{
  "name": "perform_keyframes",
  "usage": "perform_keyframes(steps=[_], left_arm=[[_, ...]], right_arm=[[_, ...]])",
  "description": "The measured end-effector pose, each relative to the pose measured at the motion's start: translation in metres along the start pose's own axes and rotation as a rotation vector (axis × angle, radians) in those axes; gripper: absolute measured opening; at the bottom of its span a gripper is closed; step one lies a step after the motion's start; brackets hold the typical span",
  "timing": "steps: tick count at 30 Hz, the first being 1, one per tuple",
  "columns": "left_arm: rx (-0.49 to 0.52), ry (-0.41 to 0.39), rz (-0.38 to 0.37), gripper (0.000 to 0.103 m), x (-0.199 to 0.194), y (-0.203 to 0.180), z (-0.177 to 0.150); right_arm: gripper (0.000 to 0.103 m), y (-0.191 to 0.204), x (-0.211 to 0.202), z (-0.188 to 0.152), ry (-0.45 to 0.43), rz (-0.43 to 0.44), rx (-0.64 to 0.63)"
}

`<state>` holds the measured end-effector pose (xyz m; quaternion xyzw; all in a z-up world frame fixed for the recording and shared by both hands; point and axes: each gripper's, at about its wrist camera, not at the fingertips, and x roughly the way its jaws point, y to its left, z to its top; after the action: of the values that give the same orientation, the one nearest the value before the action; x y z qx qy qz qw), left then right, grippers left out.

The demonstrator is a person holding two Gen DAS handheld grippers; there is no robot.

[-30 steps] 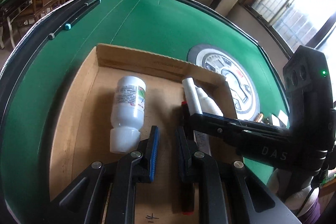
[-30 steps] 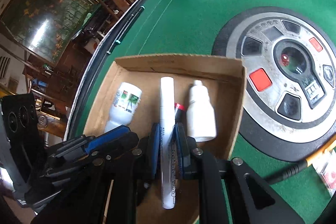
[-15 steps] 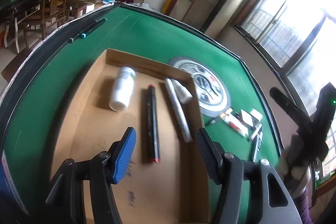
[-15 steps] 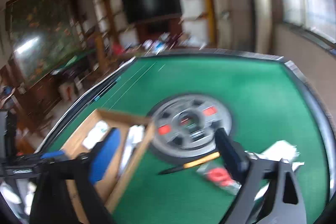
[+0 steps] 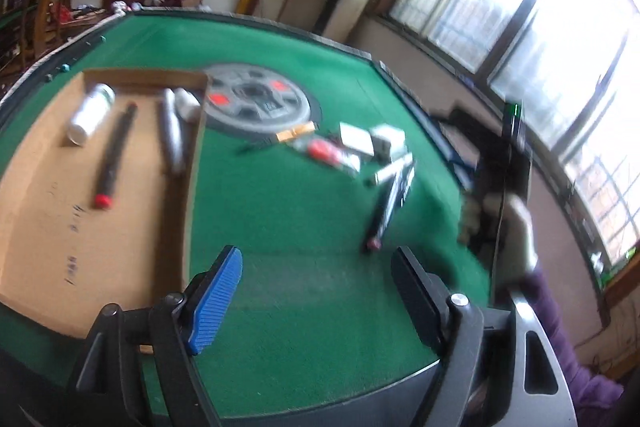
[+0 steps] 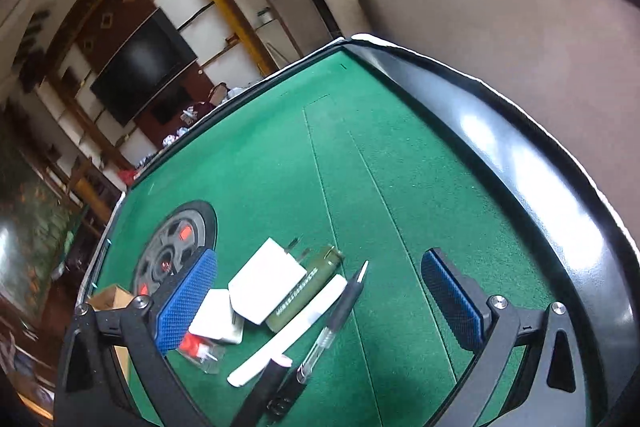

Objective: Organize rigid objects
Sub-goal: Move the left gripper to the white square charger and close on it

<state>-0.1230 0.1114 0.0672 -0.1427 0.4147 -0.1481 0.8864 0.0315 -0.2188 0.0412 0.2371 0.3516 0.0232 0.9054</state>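
Note:
A cardboard tray (image 5: 132, 227) lies at the left on the green felt. It holds a white bottle (image 5: 92, 113), a black marker with a red cap (image 5: 114, 155), a white marker (image 5: 170, 135) and a small white bottle (image 5: 186, 101). My left gripper (image 5: 316, 291) hovers over bare felt right of the tray, its jaws opening and empty. My right gripper (image 6: 320, 303) is still opening, wide over a loose pile with nothing gripped: white charger (image 6: 266, 279), white box (image 6: 216, 315), green cylinder (image 6: 306, 291), white marker (image 6: 288, 331), clear pen (image 6: 336, 319) and black marker (image 6: 260, 395).
A round grey console (image 5: 256, 103) with red buttons sits in the table's middle, just right of the tray. An orange-handled tool (image 5: 296, 135) and a red item in a plastic packet (image 6: 196, 349) lie by the pile. The table's black padded rim (image 6: 540, 187) runs close on the right.
Both grippers opened, leaving the black marker and the white marker lying in the tray. Both then swung right, away from the tray, towards the loose pile.

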Motion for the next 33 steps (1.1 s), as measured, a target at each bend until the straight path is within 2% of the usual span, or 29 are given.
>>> perform_keyframes(steps=[2,5,7,11,14,17,18,20,24,26,28,31,33], left_arm=[[0.006,0.024,0.013,0.080,0.009,-0.006,-0.003],[-0.008,0.041,0.001,0.080,0.013,-0.010,-0.004],[0.006,0.040,0.007,0.080,0.012,-0.013,-0.006],[0.006,0.035,0.007,0.080,0.007,-0.015,-0.011],[-0.003,0.029,0.011,0.080,0.004,-0.012,-0.013],[-0.025,0.034,0.001,0.080,0.005,-0.006,-0.014],[-0.033,0.036,-0.005,0.080,0.006,-0.004,-0.015],[-0.042,0.039,-0.018,0.080,0.006,0.000,-0.016],[-0.047,0.035,-0.024,0.080,0.004,0.004,-0.017],[-0.049,0.032,-0.024,0.080,0.004,0.004,-0.017],[-0.051,0.036,-0.027,0.080,0.005,0.004,-0.018],[-0.027,0.045,-0.011,0.080,0.009,0.000,-0.016],[-0.003,0.050,0.006,0.080,0.013,-0.005,-0.012]], right_arm=[[0.103,0.007,0.011,0.008,0.026,-0.007,-0.032],[0.101,0.035,0.037,0.020,0.072,-0.074,-0.191],[0.092,0.057,0.058,0.023,0.130,-0.117,-0.294],[0.087,0.099,0.099,0.004,0.296,-0.118,-0.468],[0.084,0.119,0.106,-0.017,0.337,-0.131,-0.566],[0.077,0.124,0.102,-0.035,0.417,-0.021,-0.590],[0.076,0.126,0.099,-0.042,0.431,-0.012,-0.625],[0.075,0.133,0.089,-0.059,0.453,0.018,-0.687],[0.075,0.138,0.060,-0.091,0.549,0.173,-0.784],[0.075,0.136,0.040,-0.097,0.532,0.214,-0.794],[0.075,0.125,0.022,-0.086,0.471,0.252,-0.709],[0.078,0.100,-0.005,-0.066,0.283,0.260,-0.530],[0.081,0.079,-0.014,-0.057,0.196,0.253,-0.434]])
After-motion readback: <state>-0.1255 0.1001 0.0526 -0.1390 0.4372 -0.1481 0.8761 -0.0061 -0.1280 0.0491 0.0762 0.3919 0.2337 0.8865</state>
